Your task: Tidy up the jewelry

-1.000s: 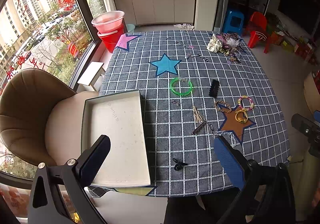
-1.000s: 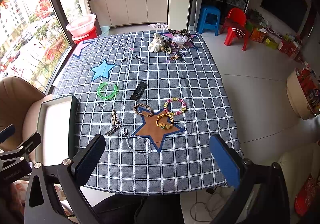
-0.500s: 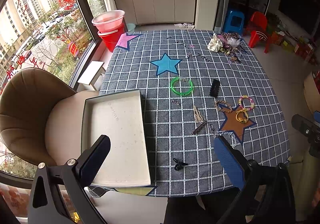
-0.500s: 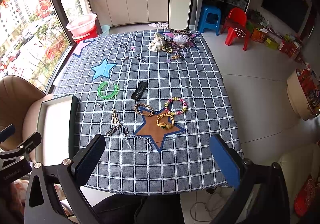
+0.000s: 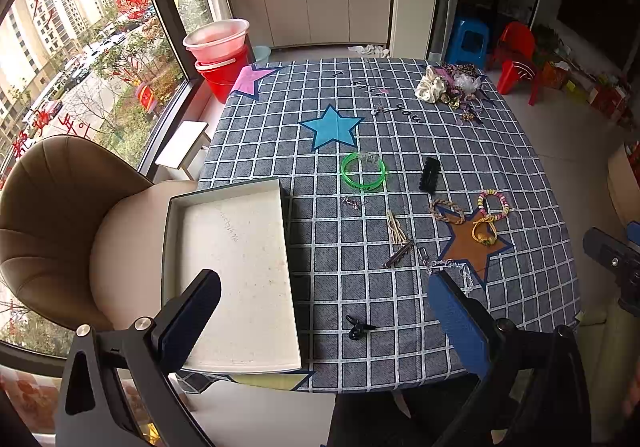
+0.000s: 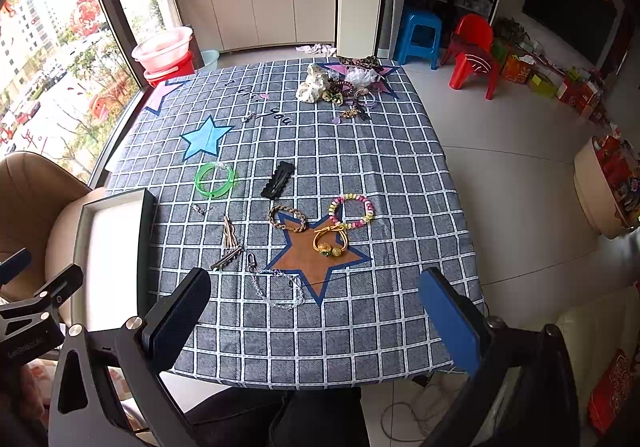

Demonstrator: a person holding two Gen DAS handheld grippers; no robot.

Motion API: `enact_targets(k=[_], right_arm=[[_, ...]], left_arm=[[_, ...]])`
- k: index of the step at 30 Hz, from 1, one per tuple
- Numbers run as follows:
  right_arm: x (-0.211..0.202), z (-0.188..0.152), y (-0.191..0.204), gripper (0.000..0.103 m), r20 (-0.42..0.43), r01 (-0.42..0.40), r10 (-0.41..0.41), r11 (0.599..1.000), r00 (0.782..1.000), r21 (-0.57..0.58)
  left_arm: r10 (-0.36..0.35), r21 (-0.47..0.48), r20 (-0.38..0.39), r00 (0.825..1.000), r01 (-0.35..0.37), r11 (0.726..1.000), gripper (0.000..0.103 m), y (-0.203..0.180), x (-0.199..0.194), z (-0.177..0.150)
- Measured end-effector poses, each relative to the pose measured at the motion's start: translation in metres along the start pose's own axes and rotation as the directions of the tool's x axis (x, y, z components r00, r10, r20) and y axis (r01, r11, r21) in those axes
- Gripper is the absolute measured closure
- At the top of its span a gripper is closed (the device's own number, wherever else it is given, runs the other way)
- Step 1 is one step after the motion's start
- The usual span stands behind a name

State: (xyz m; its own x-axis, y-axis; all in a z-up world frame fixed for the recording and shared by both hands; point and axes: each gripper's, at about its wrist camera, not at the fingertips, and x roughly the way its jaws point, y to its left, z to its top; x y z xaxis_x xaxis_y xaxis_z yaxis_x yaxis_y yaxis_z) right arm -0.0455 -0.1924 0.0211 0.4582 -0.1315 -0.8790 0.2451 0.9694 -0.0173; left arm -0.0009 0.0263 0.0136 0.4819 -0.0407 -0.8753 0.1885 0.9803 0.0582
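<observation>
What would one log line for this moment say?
left gripper: open, empty | right gripper: open, empty | white shallow tray: empty | green plastic bangle: on checked tablecloth

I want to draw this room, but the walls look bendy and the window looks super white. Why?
Left wrist view: the fisheye lens bows the dark window frame and the blue-grey checked tablecloth; daylight glares on the buildings outside. Right wrist view: the window is washed out nearly white, while the room at far right sits in dim shadow.
</observation>
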Motion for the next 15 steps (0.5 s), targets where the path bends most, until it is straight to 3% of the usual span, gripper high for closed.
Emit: enact_targets(k=[15], right_arm=[[0.0021,0.0,0.0002,0.0,-0.005,0.0,0.0,1.0,1.0,0.002]], left_arm=[[-0.001,0.003,-0.009,1.0,0.001,1.0,0.0,0.0016,0.0043,-0.0021]])
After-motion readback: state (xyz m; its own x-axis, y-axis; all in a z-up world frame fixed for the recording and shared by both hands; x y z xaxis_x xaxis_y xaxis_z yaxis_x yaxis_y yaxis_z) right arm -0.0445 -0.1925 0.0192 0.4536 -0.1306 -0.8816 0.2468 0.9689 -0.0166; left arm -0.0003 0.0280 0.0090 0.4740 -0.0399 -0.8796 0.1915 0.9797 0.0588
